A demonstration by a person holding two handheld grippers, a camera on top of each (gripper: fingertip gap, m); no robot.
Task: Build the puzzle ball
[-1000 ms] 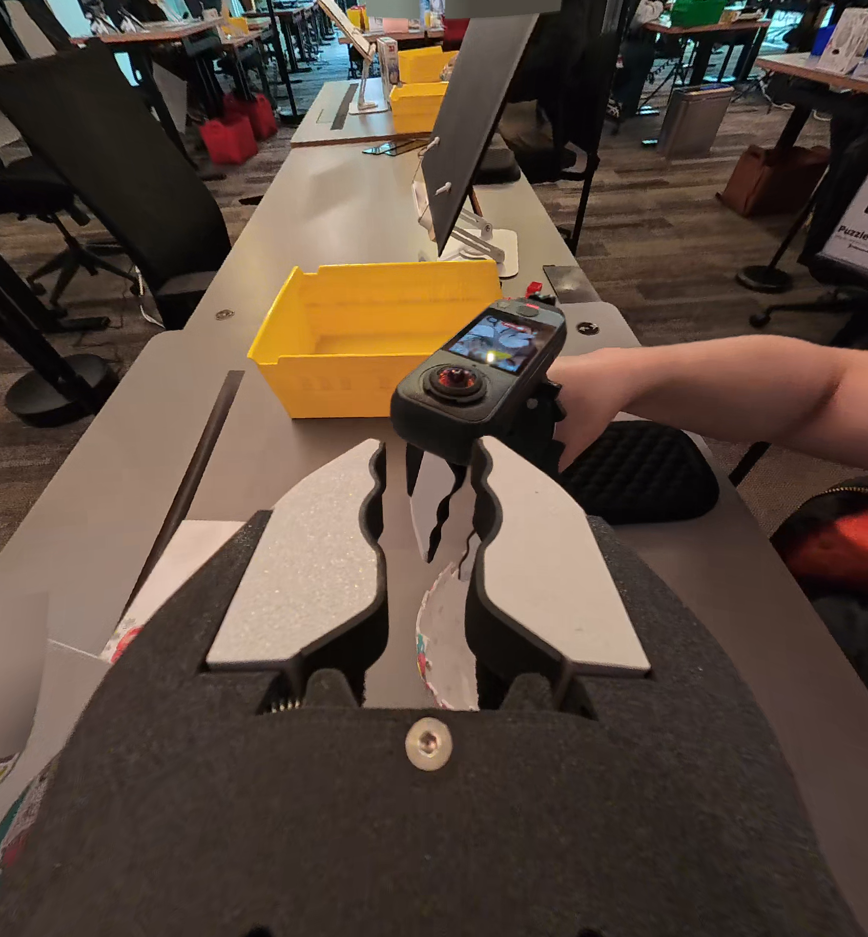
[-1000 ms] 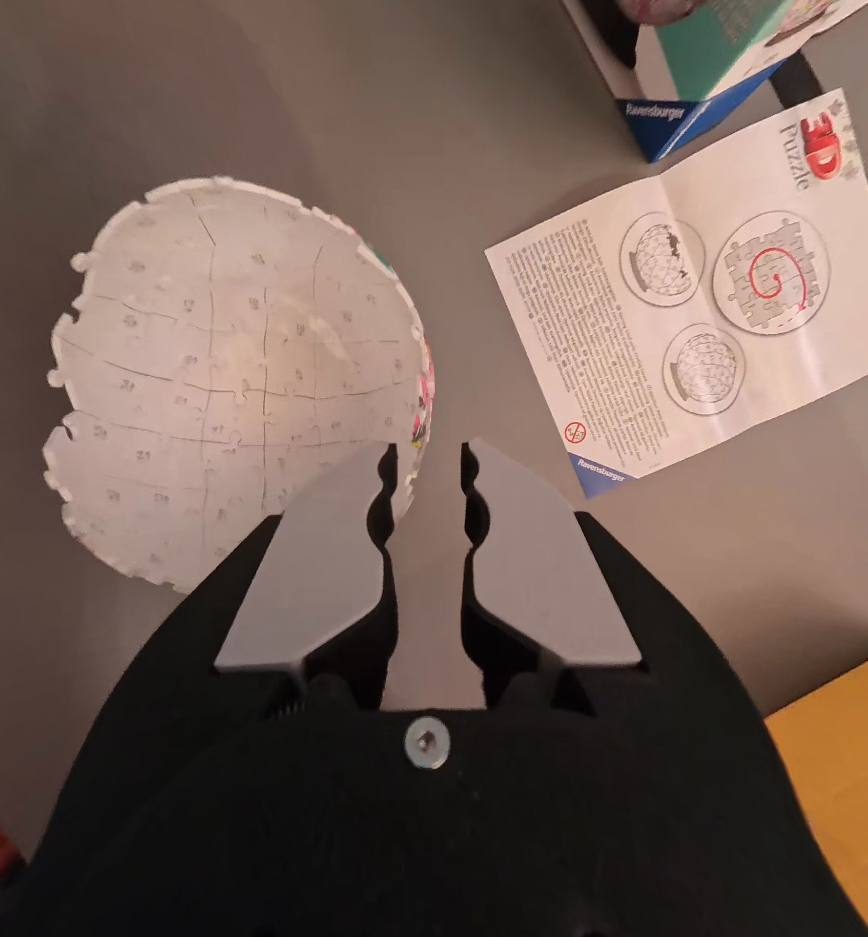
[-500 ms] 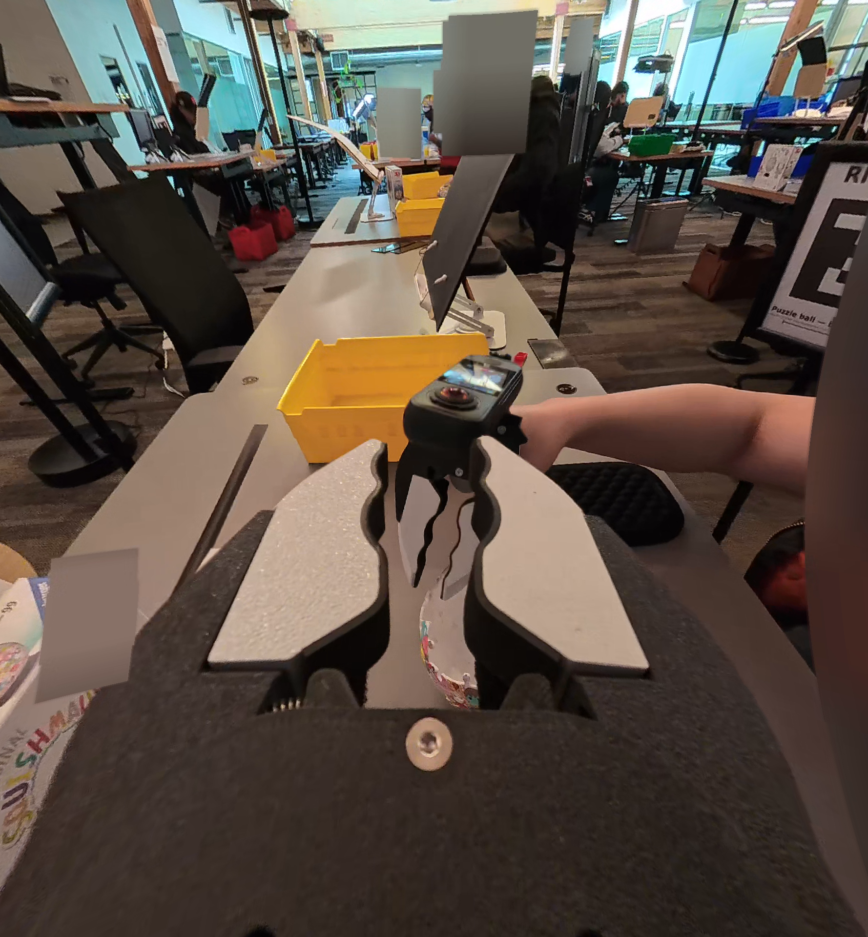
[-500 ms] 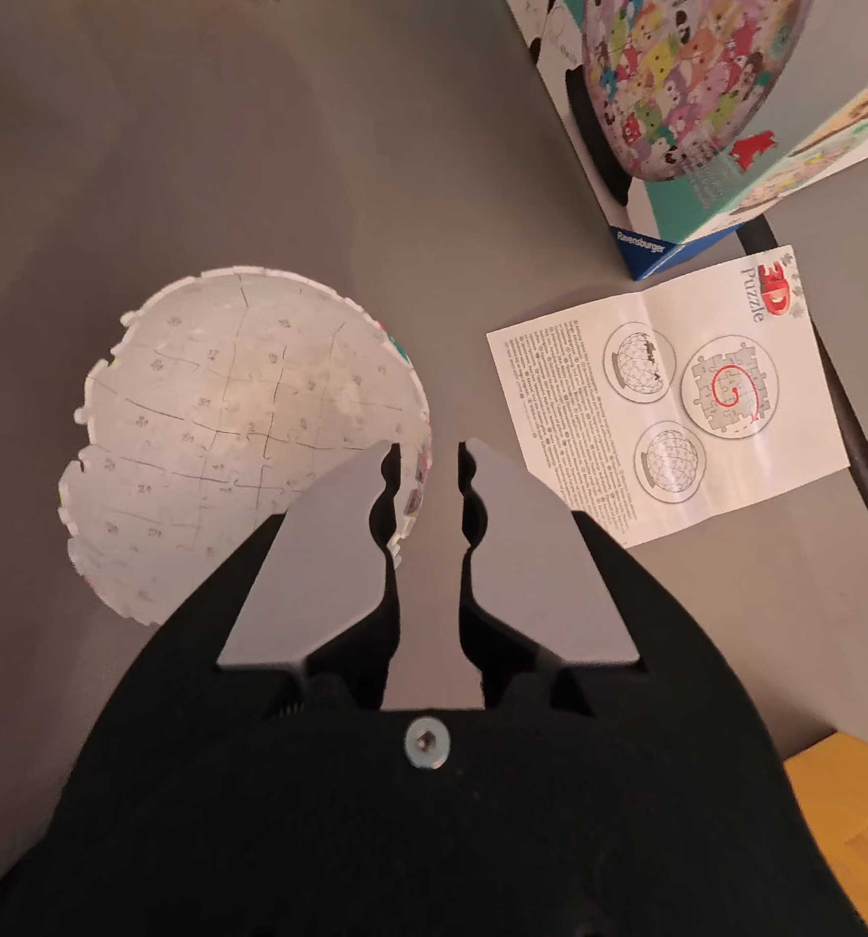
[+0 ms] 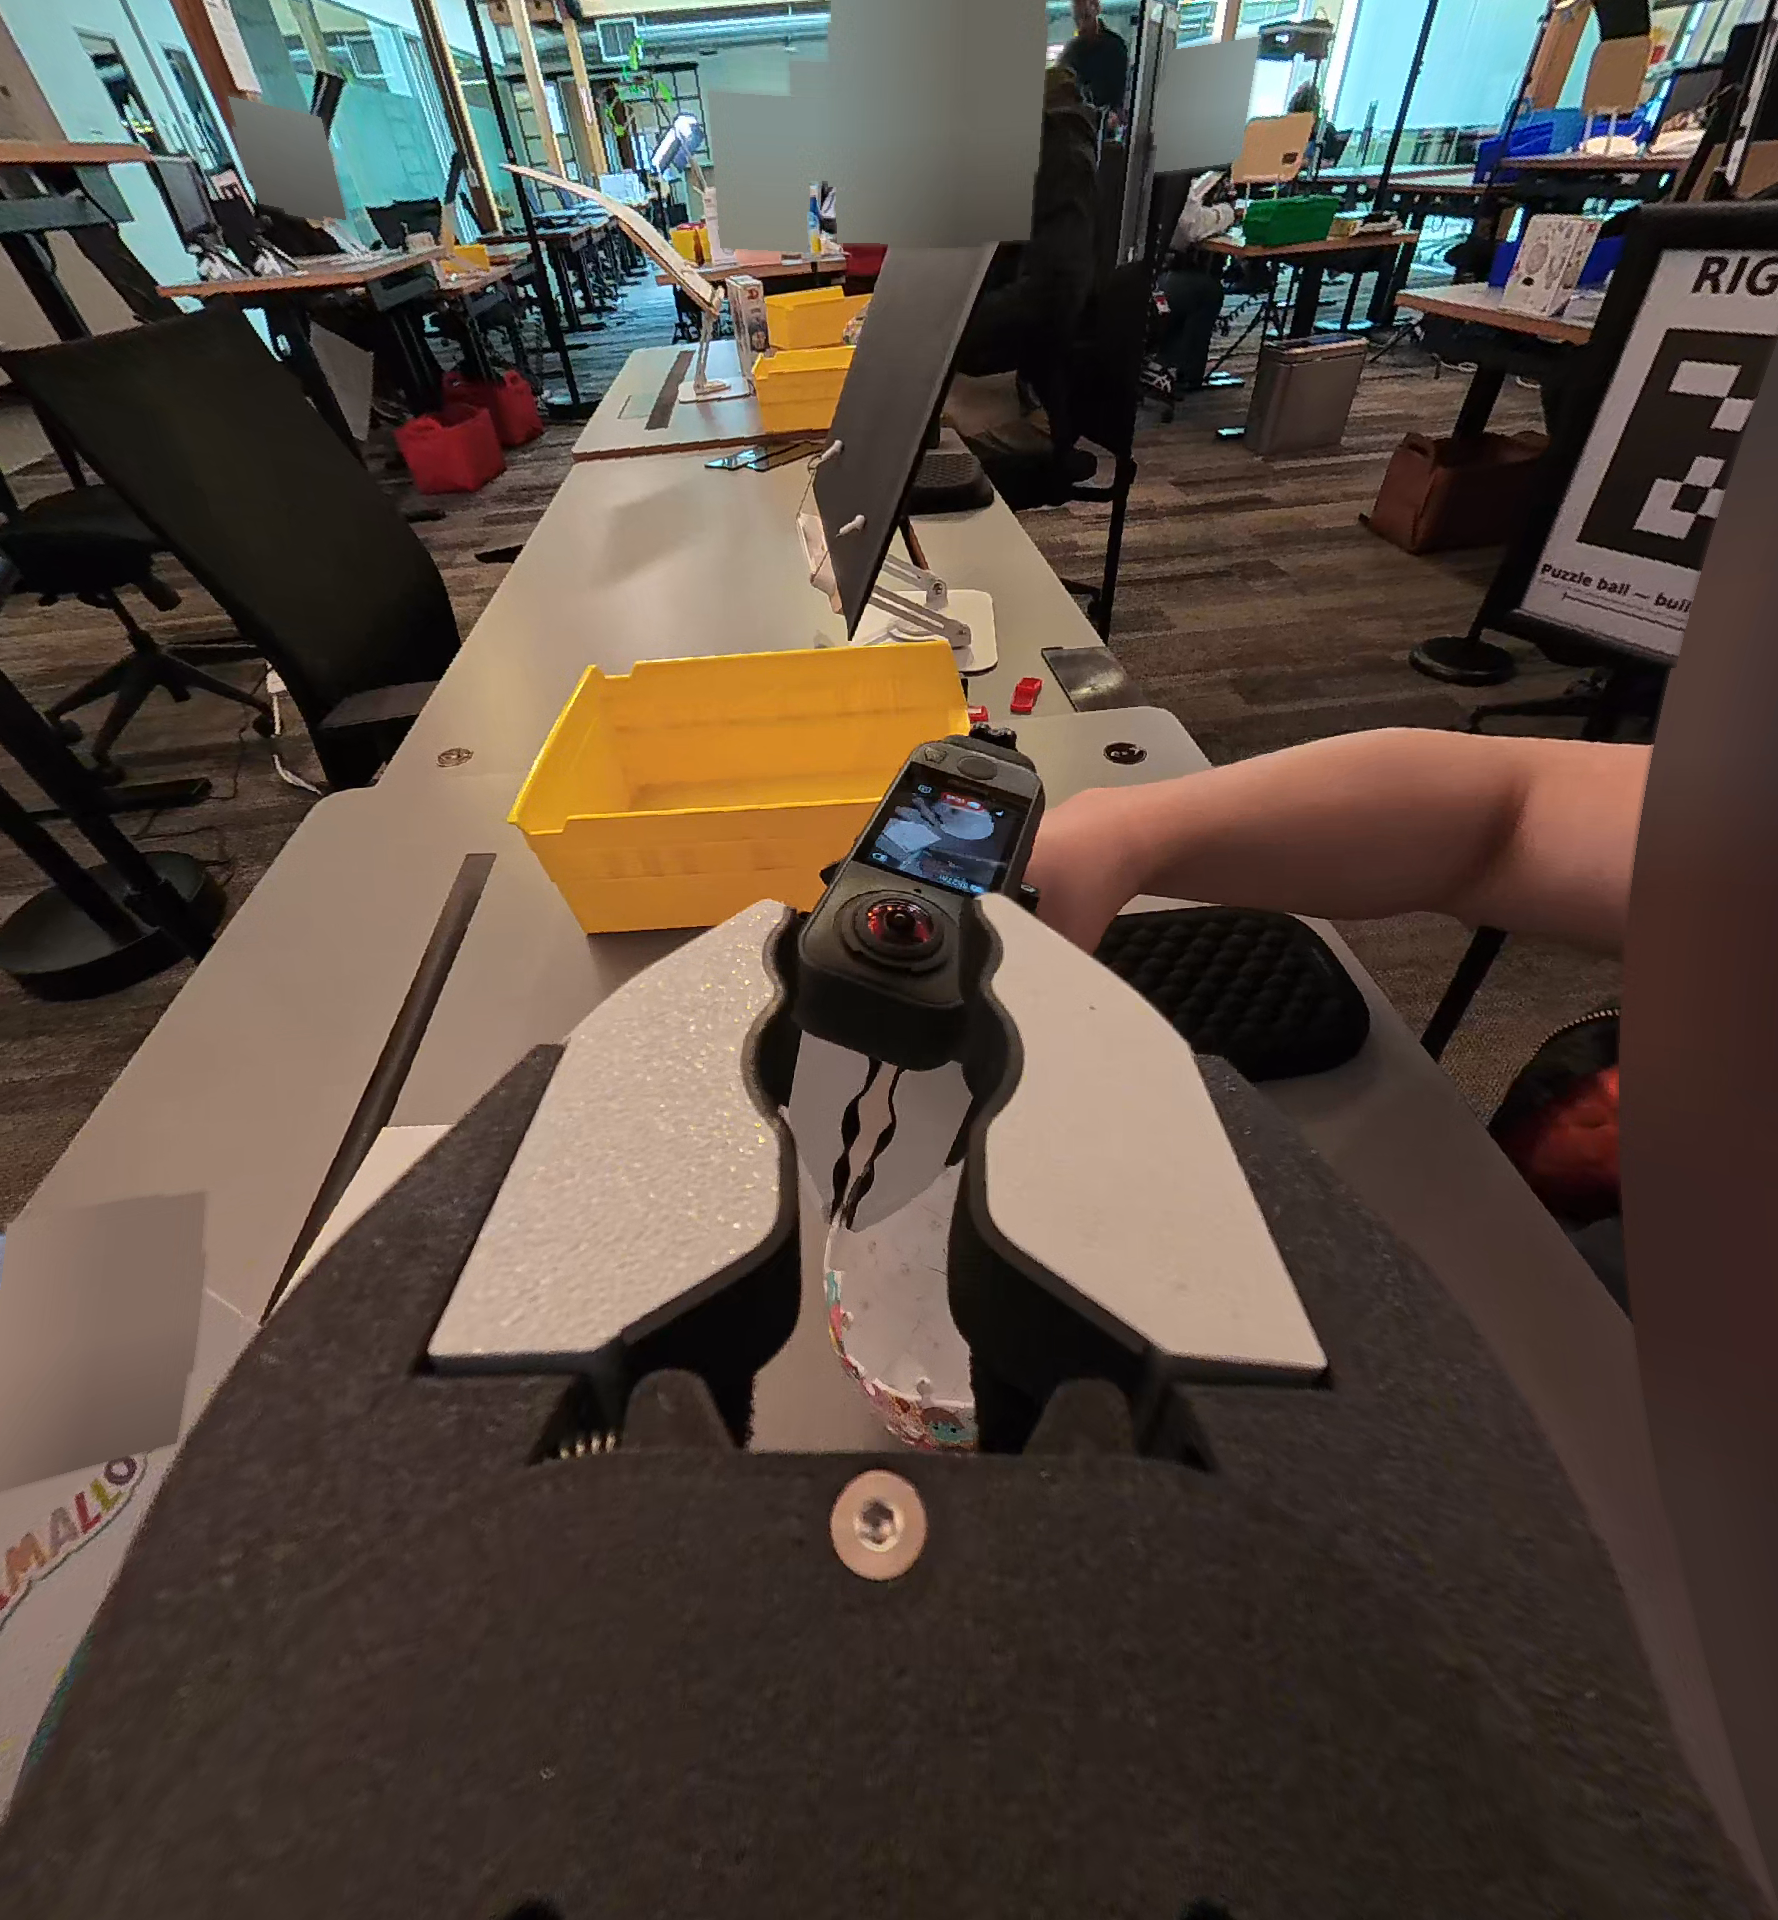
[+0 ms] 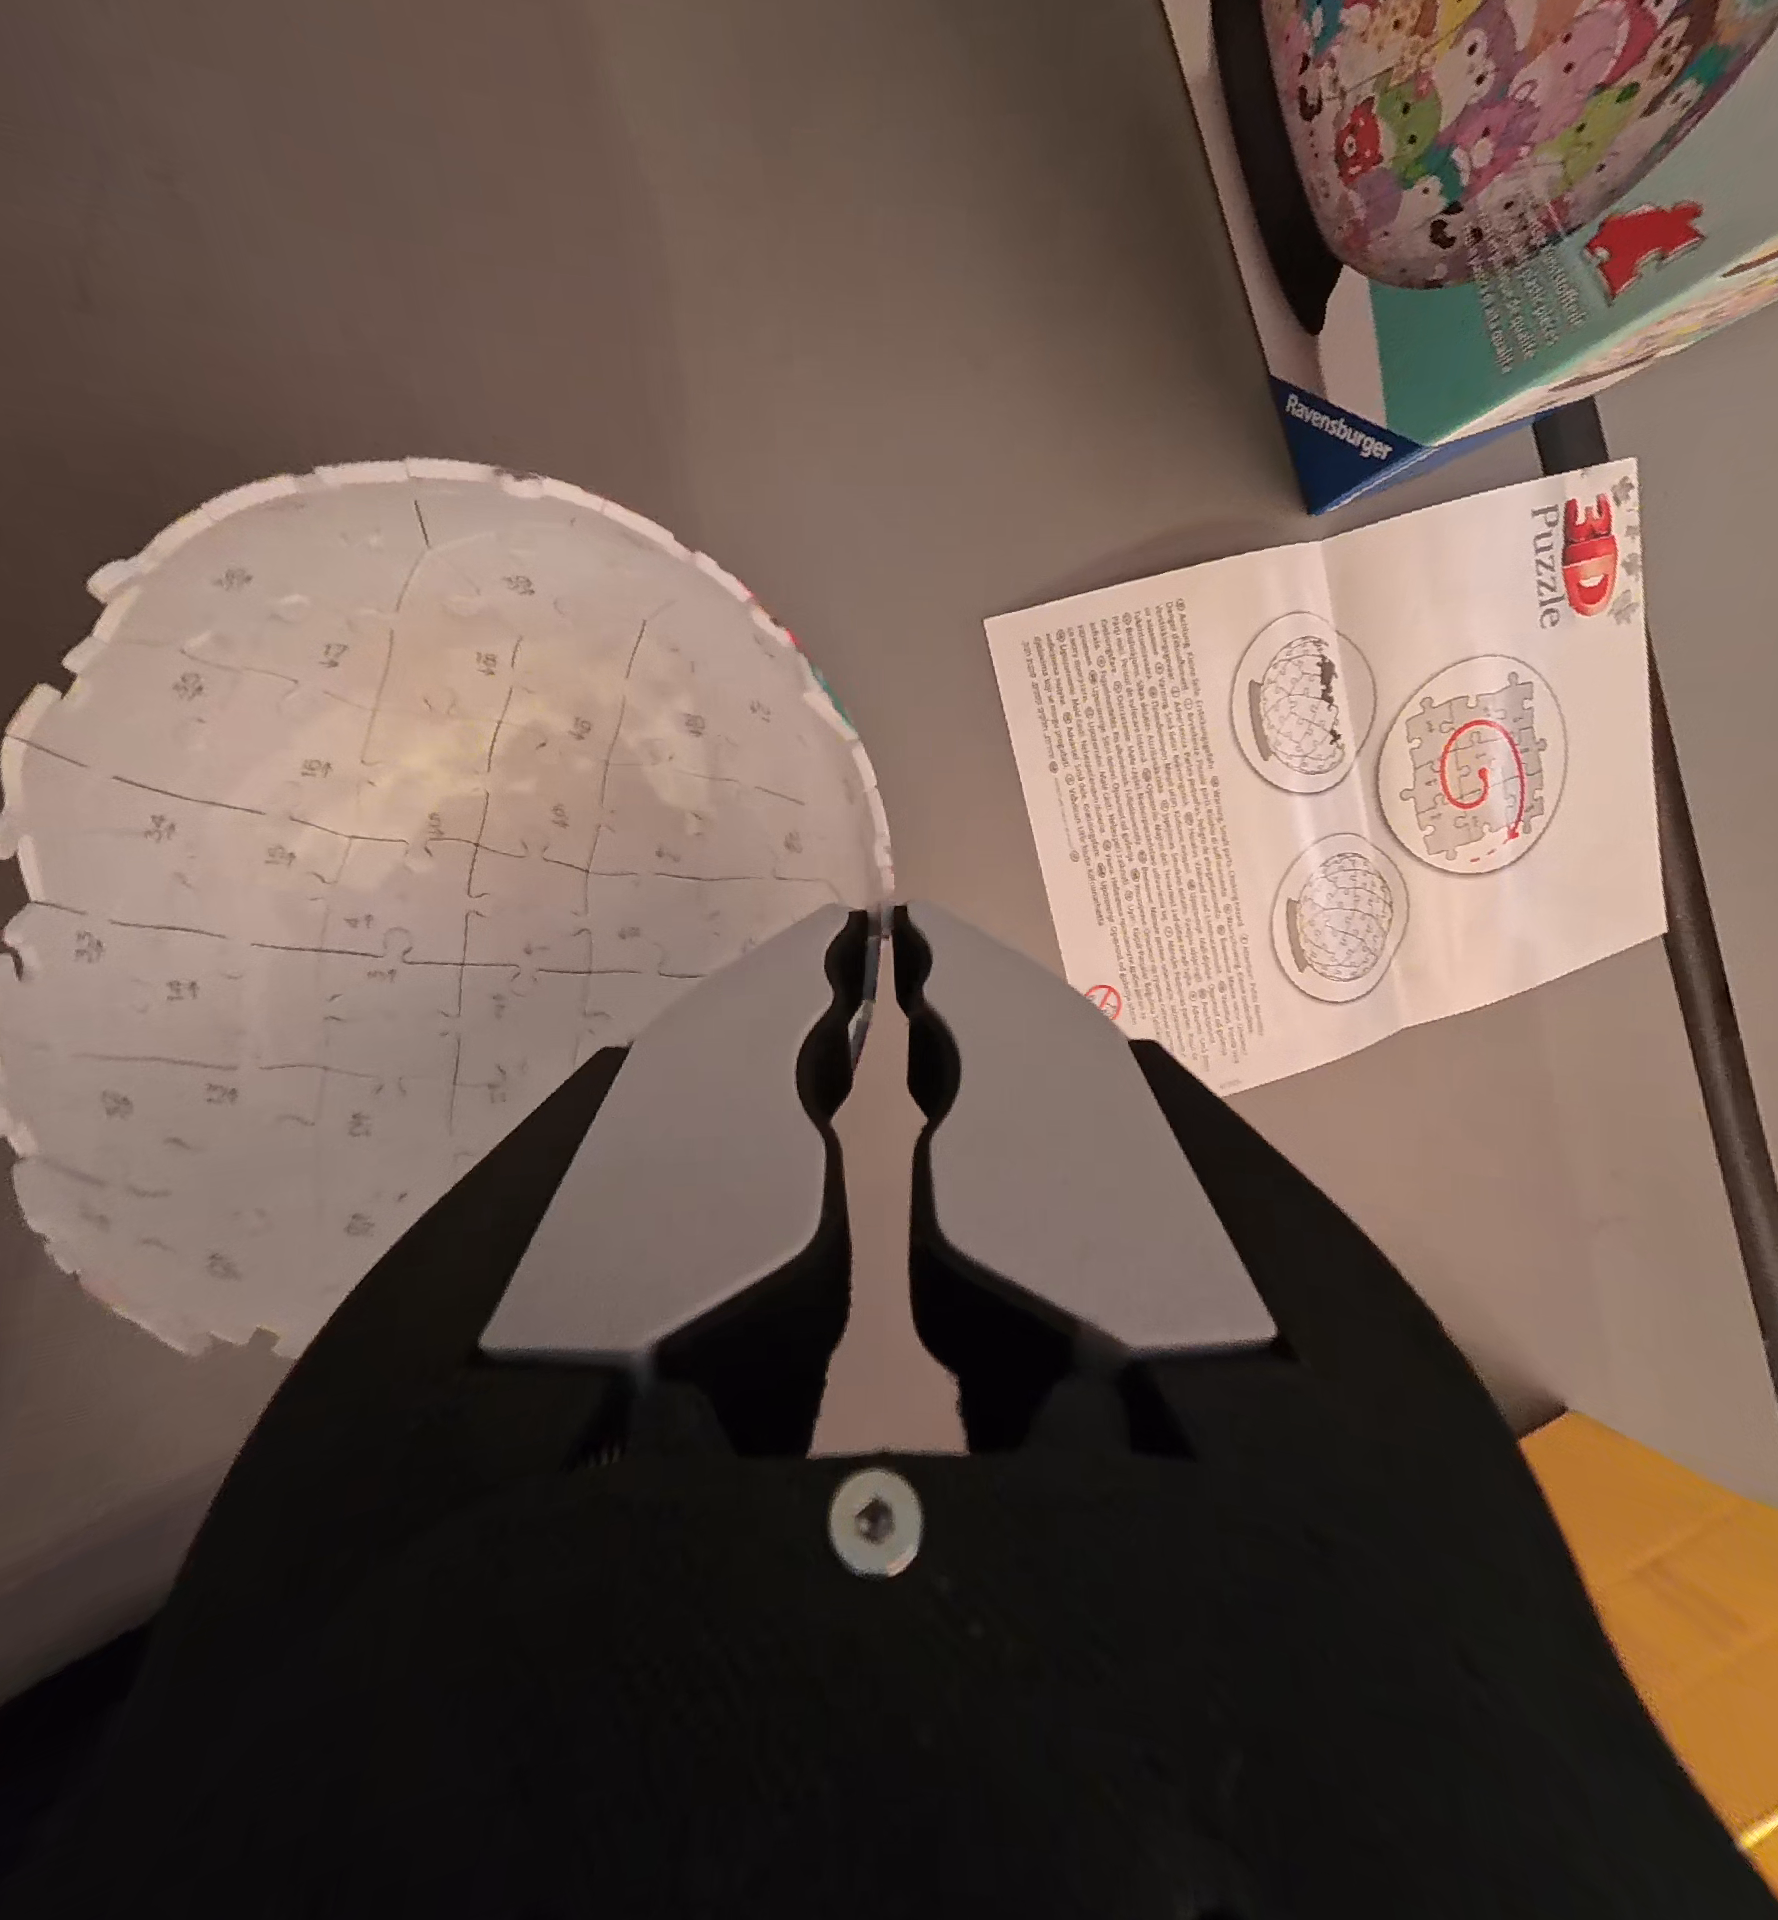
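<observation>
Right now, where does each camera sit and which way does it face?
Left wrist view: on the left gripper, facing level along the table; shows the yellow bin, the right gripper and a forearm.
Right wrist view: on the right gripper, looking down at the half-built puzzle ball, leaflet and box.
Shared: the puzzle ball and the right gripper pinching its rim.
</observation>
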